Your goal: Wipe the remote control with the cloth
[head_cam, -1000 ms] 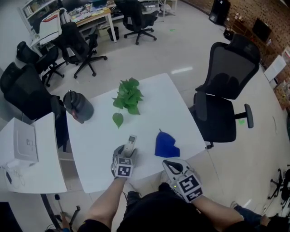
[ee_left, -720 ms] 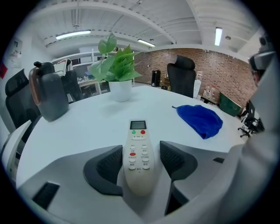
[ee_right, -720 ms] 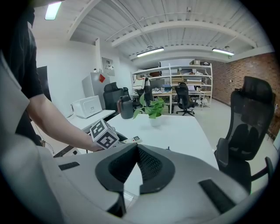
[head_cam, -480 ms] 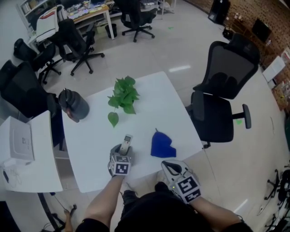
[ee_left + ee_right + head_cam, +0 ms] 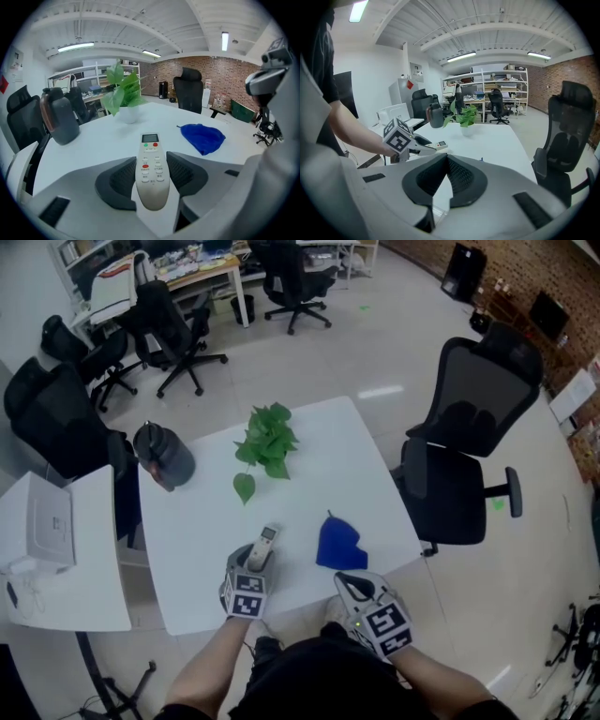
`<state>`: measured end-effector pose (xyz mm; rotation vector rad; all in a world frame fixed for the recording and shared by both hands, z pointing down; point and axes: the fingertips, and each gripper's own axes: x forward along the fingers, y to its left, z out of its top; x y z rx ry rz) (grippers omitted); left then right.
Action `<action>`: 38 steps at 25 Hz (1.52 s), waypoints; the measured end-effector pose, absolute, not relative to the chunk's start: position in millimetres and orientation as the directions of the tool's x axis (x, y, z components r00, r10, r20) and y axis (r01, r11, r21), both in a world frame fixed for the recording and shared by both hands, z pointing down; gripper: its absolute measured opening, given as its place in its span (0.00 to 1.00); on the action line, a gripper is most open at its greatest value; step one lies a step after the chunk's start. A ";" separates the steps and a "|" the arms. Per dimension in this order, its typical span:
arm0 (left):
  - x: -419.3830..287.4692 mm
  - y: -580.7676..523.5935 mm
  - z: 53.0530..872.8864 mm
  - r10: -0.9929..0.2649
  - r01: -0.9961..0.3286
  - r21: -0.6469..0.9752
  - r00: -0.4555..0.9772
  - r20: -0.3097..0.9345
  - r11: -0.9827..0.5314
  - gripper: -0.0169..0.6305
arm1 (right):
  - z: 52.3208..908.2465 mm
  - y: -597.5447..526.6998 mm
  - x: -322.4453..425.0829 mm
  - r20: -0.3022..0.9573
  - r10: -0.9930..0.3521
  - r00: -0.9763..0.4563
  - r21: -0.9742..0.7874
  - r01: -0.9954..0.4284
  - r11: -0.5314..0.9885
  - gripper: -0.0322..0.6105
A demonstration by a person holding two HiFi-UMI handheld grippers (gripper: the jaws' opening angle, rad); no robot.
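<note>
A pale grey remote control (image 5: 151,168) with red and green buttons lies between the pads of my left gripper (image 5: 151,161), which is shut on its sides. In the head view the remote control (image 5: 266,544) sticks out ahead of my left gripper (image 5: 255,559) near the front of the white table (image 5: 197,531). The blue cloth (image 5: 337,542) lies crumpled on the table to the right of it, also visible as the blue cloth (image 5: 202,136). My right gripper (image 5: 354,585) hangs at the table's front edge, shut and empty (image 5: 446,161).
A potted green plant (image 5: 267,439) stands at the table's middle back, and a dark flask (image 5: 164,457) at its left edge. A black office chair (image 5: 464,446) is close to the right side. A second white desk (image 5: 56,559) adjoins on the left.
The left gripper stays on the remote at much the same spot near the table's front. The head view has shifted a little. The right gripper has not moved.
</note>
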<state>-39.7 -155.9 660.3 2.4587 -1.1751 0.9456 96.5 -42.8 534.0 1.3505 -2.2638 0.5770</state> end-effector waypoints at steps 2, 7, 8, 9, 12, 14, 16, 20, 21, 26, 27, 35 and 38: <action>-40.0 -150.0 641.3 -0.609 -0.760 -0.050 0.478 0.633 -0.648 0.34 | 537.1 -45.5 98.7 0.563 -0.713 -0.418 -0.123 -0.895 0.428 0.06; -36.3 -132.2 596.6 -0.620 -0.740 -0.051 0.521 0.587 -0.671 0.34 | 546.5 -57.0 114.9 0.565 -0.744 -0.357 -0.078 -0.921 0.382 0.06; -35.2 -128.7 588.5 -0.620 -0.735 -0.052 0.530 0.579 -0.676 0.34 | 549.1 -60.5 118.4 0.567 -0.749 -0.343 -0.067 -0.925 0.373 0.06; -34.1 -125.2 581.0 -0.620 -0.730 -0.053 0.538 0.572 -0.682 0.34 | 552.7 -64.1 121.3 0.571 -0.751 -0.332 -0.058 -0.929 0.367 0.07; -31.6 -114.8 562.8 -0.609 -0.714 -0.047 0.560 0.562 -0.699 0.34 | 572.9 -72.8 128.4 0.602 -0.734 -0.315 -0.036 -0.929 0.369 0.18; -30.5 -108.0 553.3 -0.601 -0.705 -0.043 0.569 0.561 -0.708 0.34 | 586.7 -77.5 130.0 0.630 -0.713 -0.309 -0.031 -0.927 0.375 0.27; -30.0 -102.3 545.2 -0.596 -0.697 -0.046 0.575 0.560 -0.716 0.34 | 602.3 -83.1 132.3 0.659 -0.691 -0.296 -0.013 -0.923 0.384 0.34; -30.2 -95.1 531.6 -0.592 -0.678 -0.068 0.583 0.556 -0.732 0.34 | 639.6 -98.1 143.5 0.715 -0.653 -0.249 0.023 -0.926 0.378 0.41; -29.6 -93.6 528.6 -0.593 -0.675 -0.074 0.585 0.554 -0.734 0.34 | 647.3 -102.4 146.4 0.726 -0.645 -0.238 0.031 -0.926 0.377 0.41; -26.4 -88.2 519.3 -0.593 -0.662 -0.094 0.589 0.549 -0.744 0.34 | 675.9 -120.7 150.8 0.775 -0.595 -0.211 0.075 -0.905 0.418 0.41; -26.7 -87.3 518.8 -0.591 -0.658 -0.097 0.589 0.551 -0.746 0.34 | 682.9 -121.7 150.9 0.789 -0.579 -0.206 0.079 -0.901 0.427 0.41; -26.2 -84.9 516.4 -0.603 -0.669 -0.105 0.576 0.552 -0.735 0.34 | 718.8 -122.7 153.5 0.844 -0.490 -0.217 0.039 -0.887 0.459 0.44; -27.8 -84.8 519.6 -0.605 -0.668 -0.112 0.573 0.553 -0.736 0.34 | 717.5 -122.7 149.3 0.841 -0.485 -0.240 0.018 -0.883 0.468 0.37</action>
